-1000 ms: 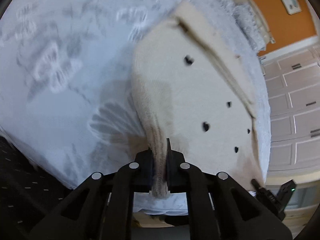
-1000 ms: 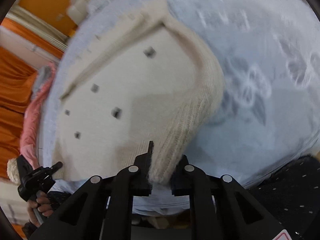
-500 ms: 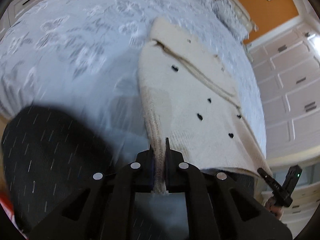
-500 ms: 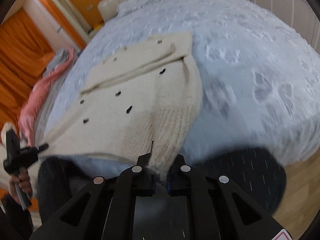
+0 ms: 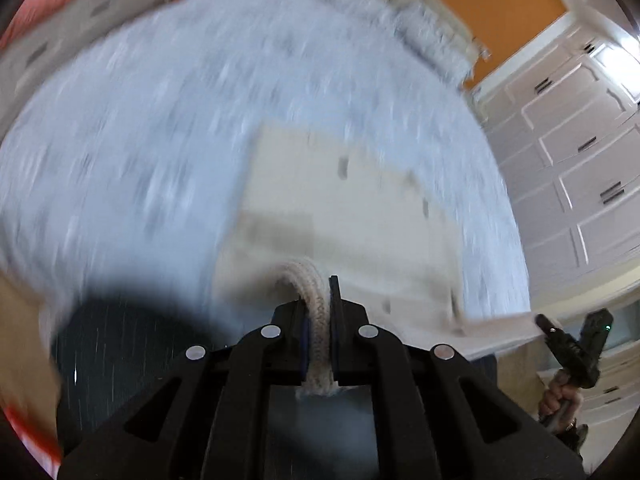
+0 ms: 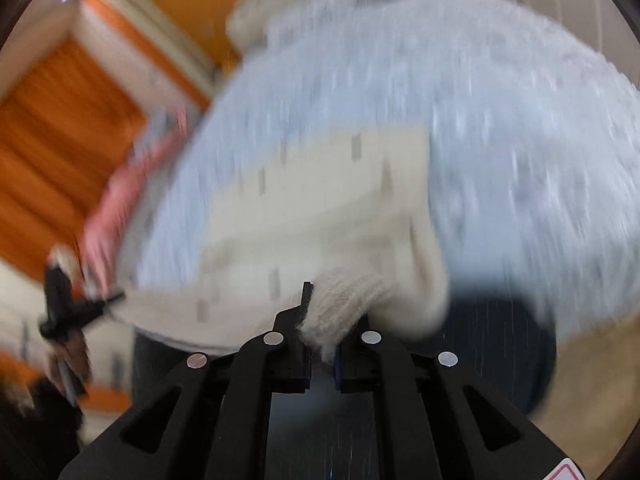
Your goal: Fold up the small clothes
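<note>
Gripping the ribbed hem of a cream knit cardigan (image 5: 340, 208), the left gripper (image 5: 318, 320) has its jaws closed tight on a bunched band of the knit. On the other side, the right gripper (image 6: 320, 320) is likewise clamped on a thick wad of the ribbed edge, with the cardigan (image 6: 320, 200) stretching away from both grippers over the pale blue patterned bedspread (image 5: 140, 140). Both views are heavily blurred, so the dark buttons (image 6: 356, 146) show only as smeared streaks.
</note>
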